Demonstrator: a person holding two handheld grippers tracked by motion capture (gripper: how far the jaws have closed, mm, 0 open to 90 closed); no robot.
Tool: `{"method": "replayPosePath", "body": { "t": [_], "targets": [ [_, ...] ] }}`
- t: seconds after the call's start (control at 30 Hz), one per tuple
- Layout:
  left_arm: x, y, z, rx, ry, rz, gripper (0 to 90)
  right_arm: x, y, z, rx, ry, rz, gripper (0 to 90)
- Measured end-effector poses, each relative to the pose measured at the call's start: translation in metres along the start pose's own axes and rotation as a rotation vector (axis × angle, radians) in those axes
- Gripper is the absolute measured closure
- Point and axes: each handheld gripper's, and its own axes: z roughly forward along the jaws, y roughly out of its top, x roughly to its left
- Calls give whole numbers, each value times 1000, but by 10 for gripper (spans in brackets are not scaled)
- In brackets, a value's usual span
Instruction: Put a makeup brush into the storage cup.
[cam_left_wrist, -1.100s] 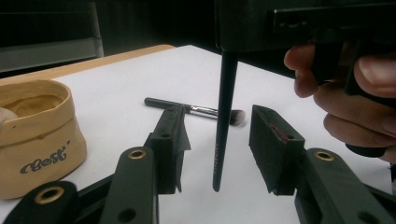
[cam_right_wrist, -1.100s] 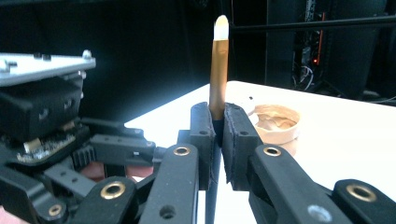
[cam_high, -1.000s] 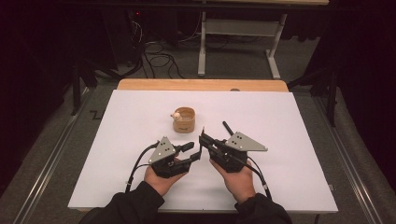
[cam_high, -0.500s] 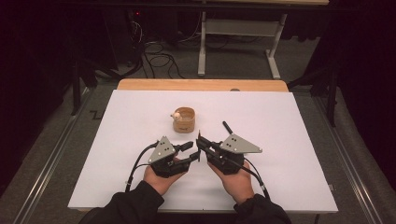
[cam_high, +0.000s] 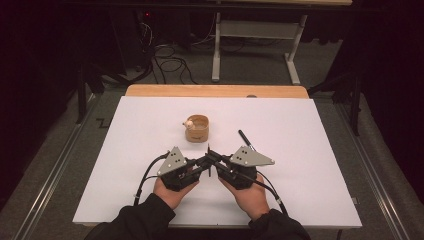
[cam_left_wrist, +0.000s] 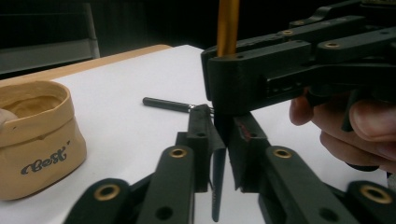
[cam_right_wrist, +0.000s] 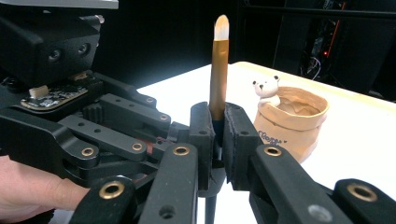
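Note:
A gold pen (cam_right_wrist: 219, 70) with a pale tip stands upright, and my right gripper (cam_right_wrist: 218, 126) is shut on its shaft. Its dark lower end sits between the nearly closed jaws of my left gripper (cam_left_wrist: 223, 135), with a sliver of gap beside it. In the high view both grippers meet tip to tip near the table's middle front, left gripper (cam_high: 204, 161) against right gripper (cam_high: 214, 159). The pen (cam_high: 208, 151) shows there as a short dark spike. A black pen cap (cam_high: 246, 139) lies on the white table just beyond the right gripper.
A beige pot (cam_high: 196, 128) with a small bear figure on its rim stands just behind the grippers. The white table top (cam_high: 310, 150) ends in a wooden strip (cam_high: 215, 91) at the far edge. Cables and a metal frame lie on the dark floor beyond.
The two grippers have drawn slightly closer together, so their tips now meet around the pen. The pot and cap have not moved.

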Motion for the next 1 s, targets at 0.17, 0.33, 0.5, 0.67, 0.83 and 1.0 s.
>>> {"method": "replayPosePath", "body": {
  "t": [0.17, 0.33, 0.5, 0.67, 0.83, 1.0],
  "targets": [
    [1, 0, 0, -4, -5, 1, 831, 0, 0, 0, -1, 2, 2, 837],
    [4, 0, -1, -6, 3, -15, 832, -1, 1, -1, -15, 15, 8, 696],
    [9, 0, -3, -11, 23, -30, 832, -4, 5, -8, -47, 19, 28, 614],
    [14, 1, -5, -14, 37, -42, 833, -10, 8, -18, -65, -3, 29, 526],
    [18, 2, -7, -18, 50, -52, 832, -20, 9, -28, -62, -50, 10, 423],
    [23, 2, -10, -22, 64, -55, 832, -29, 8, -35, -57, -81, 10, 349]
  ]
}}
